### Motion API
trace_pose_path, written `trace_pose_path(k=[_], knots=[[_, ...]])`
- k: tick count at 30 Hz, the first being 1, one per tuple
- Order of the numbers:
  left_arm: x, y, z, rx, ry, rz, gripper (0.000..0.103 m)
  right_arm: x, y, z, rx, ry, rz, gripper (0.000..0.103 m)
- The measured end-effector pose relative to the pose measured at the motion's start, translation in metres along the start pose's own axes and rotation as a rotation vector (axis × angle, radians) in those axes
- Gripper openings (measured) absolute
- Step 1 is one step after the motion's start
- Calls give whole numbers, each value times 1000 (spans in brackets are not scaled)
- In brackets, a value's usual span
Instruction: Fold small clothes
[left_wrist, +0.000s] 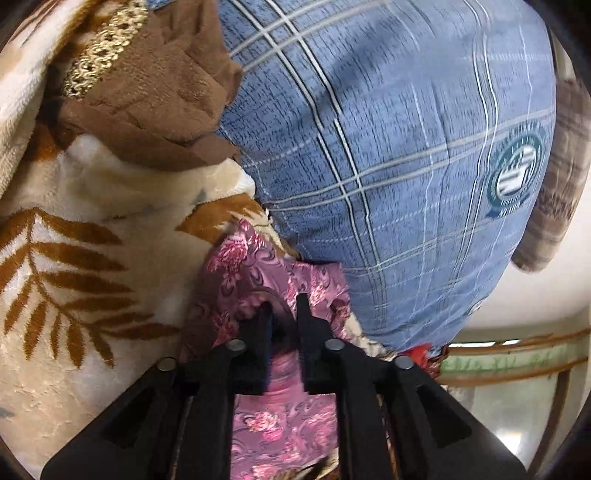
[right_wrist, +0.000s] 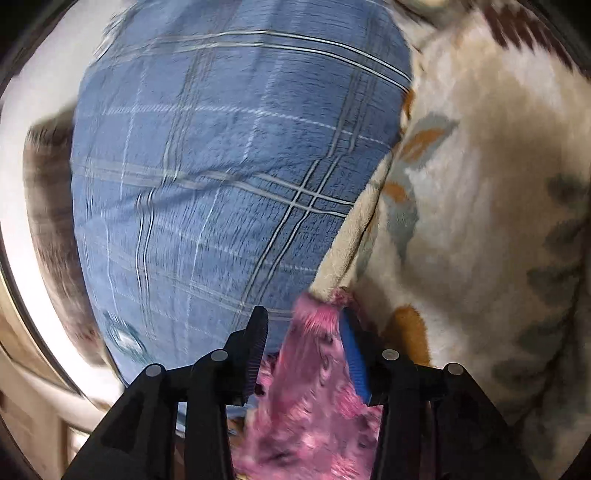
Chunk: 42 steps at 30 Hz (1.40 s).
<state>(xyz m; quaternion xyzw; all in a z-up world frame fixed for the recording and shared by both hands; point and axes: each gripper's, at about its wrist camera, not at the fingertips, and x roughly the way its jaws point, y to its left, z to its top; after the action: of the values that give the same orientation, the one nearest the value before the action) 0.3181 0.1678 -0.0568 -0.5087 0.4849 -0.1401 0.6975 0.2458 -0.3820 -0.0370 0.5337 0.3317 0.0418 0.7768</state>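
Mid-release after a fold: pink floral satin garment (left_wrist: 280, 280) laid against blue plaid pillow (left_wrist: 388, 147) and cream leaf-print fleece blanket (left_wrist: 92, 258), left gripper (left_wrist: 282, 314) narrowly parted, right gripper (right_wrist: 303, 332) half-wide, cloth between unpinched; next, withdraw cleanly.

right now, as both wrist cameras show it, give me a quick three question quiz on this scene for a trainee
1. True or false: the right tool stands shut tight with nothing between its jaws.
2. What fills the view ahead of the pink floral satin cloth? A) blue checked pillow B) wooden box C) steel pot
3. Fill in: in the left wrist view, the big leaf sprig on the cream fleece blanket is ____.
Key: 1 false, it stands open with the pink cloth between its jaws; 2 A; 3 brown.
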Motion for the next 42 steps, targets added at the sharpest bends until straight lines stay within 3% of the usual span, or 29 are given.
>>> trace_pose_path(k=[2,4,6,11,15,19,22,25,26,27,28,29,33,35,38,41,42], knots=[[-13,4,4,-19,-82,27,39,-3,3,-7,-53,14,-34,47],[-29,8,6,-37,-148,20,56,-4,3,-13,-87,36,-58,48],[-37,8,6,-12,-141,23,56,-2,3,-18,-108,45,-73,48],[-28,-3,-13,200,-54,147,70,9,11,-20,-162,48,-131,52],[-4,1,-17,235,25,185,73,29,18,-20,-196,52,-198,52],[26,4,-19,222,87,236,72,52,28,-19,-298,38,-352,52],[32,-4,-22,280,86,246,73,59,25,-14,-288,42,-360,52],[37,-16,-27,349,100,227,67,65,20,-12,-257,100,-298,49],[36,-22,-30,396,83,231,47,64,25,-14,-295,111,-264,30],[36,-28,-34,439,71,244,33,62,33,-16,-348,101,-255,5],[36,-32,-37,479,55,267,13,57,43,-18,-408,73,-251,5],[31,-36,-39,509,26,277,9,51,53,-19,-445,45,-225,5],[15,-30,-31,483,-56,266,6,27,77,-13,-452,-75,-91,5],[18,-22,-25,437,-72,303,6,25,74,-3,-419,-116,-94,5],[17,-5,-17,375,-73,338,6,47,49,5,-374,-62,-236,5],[10,-3,-17,385,-80,376,6,68,25,-2,-354,31,-413,8],[3,-6,-19,388,-89,381,6,63,23,-5,-350,18,-415,11]])
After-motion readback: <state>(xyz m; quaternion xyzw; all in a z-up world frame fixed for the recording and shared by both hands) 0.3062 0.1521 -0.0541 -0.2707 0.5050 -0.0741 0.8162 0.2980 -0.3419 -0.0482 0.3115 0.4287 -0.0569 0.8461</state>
